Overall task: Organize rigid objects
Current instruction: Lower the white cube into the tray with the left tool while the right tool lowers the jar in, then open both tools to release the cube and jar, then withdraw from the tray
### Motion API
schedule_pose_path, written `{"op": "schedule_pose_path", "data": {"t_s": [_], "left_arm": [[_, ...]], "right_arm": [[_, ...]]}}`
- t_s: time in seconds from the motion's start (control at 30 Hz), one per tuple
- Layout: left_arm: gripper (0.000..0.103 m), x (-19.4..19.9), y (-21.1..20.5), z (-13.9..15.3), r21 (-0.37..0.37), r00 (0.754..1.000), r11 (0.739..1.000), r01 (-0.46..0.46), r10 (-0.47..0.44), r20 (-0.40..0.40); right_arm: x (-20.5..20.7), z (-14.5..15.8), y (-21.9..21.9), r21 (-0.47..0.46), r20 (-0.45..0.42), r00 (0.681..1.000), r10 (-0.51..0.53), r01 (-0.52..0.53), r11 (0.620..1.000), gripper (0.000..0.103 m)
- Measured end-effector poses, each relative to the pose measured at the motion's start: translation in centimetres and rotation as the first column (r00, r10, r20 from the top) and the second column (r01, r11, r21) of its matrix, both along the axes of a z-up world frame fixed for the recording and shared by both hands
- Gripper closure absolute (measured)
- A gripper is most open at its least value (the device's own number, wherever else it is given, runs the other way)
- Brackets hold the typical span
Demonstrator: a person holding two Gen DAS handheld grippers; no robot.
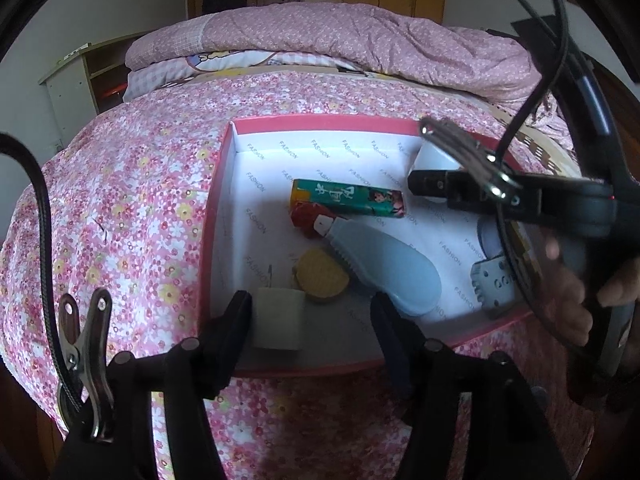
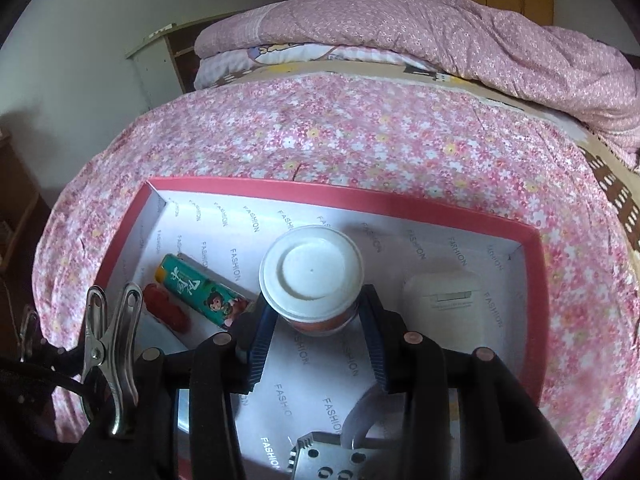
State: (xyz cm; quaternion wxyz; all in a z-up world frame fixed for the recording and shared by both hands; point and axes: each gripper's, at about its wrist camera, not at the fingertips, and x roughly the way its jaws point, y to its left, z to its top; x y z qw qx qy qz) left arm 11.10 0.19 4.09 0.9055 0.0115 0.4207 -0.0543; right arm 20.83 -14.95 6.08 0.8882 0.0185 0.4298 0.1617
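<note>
Your right gripper (image 2: 318, 316) hangs over the red-rimmed box (image 2: 344, 195) on the bed (image 2: 360, 136), its fingers (image 2: 262, 344) closed on the white-lidded jar (image 2: 311, 272), gripped low on the body so the lid stays level for setting down in the bare middle of the box. The green lighter (image 2: 202, 294), red item (image 2: 166, 307) and white case (image 2: 444, 306) already lie inside. Your left gripper (image 1: 312, 316) points down at the near wall, fingers wide apart; a pale block (image 1: 279, 317) sits against the left finger, seemingly not clamped. The blue comb (image 1: 394, 266) lies just beyond.
</note>
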Motion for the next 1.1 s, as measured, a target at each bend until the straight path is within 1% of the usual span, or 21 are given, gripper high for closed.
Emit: {"op": "schedule_pose_path", "data": {"t_s": [0.03,0.1,0.17,0.4,0.5,0.6,0.8,0.93,1.1], "left_arm": [[0.034,0.0,-0.1,0.0,0.001,1.0,1.0,0.0,0.0,0.0],[0.032,0.1,-0.3,0.0,0.004,1.0,1.0,-0.003,0.003,-0.002],[0.032,0.1,-0.3,0.0,0.006,1.0,1.0,-0.008,0.008,-0.003],[0.032,0.1,-0.3,0.0,0.006,1.0,1.0,-0.013,0.013,-0.005],[0.031,0.2,-0.5,0.0,0.017,1.0,1.0,-0.025,0.025,-0.002],[0.031,0.1,-0.5,0.0,0.021,1.0,0.999,-0.024,0.023,0.005],[0.031,-0.2,-0.2,0.2,-0.007,1.0,1.0,-0.013,0.013,0.005],[0.031,-0.4,-0.1,0.5,-0.017,1.0,1.0,-0.005,0.006,0.002],[0.031,-1.1,0.1,1.3,-0.018,0.999,1.0,0.007,-0.006,0.033]], "right_arm": [[0.0,0.0,-0.1,0.018,-0.002,1.0,0.001,0.0,1.0,0.055],[-0.1,0.0,0.0,0.042,-0.006,1.0,0.005,-0.005,0.999,0.046],[-0.2,0.1,0.1,0.054,-0.011,1.0,0.017,-0.016,0.998,0.043],[-1.9,1.3,0.1,0.047,0.022,1.0,0.023,-0.024,0.999,0.042],[-2.6,1.8,0.0,0.048,0.035,0.999,0.021,-0.022,0.999,0.042],[-3.2,2.0,0.0,0.045,0.034,0.999,0.022,-0.023,0.999,0.042],[-4.4,2.5,0.4,0.074,0.047,0.997,0.057,-0.06,0.995,0.042],[-5.3,3.0,0.6,0.074,0.068,0.995,0.071,-0.076,0.994,0.042],[-6.4,3.4,0.3,0.081,0.085,0.994,0.067,-0.074,0.994,0.042]]}}
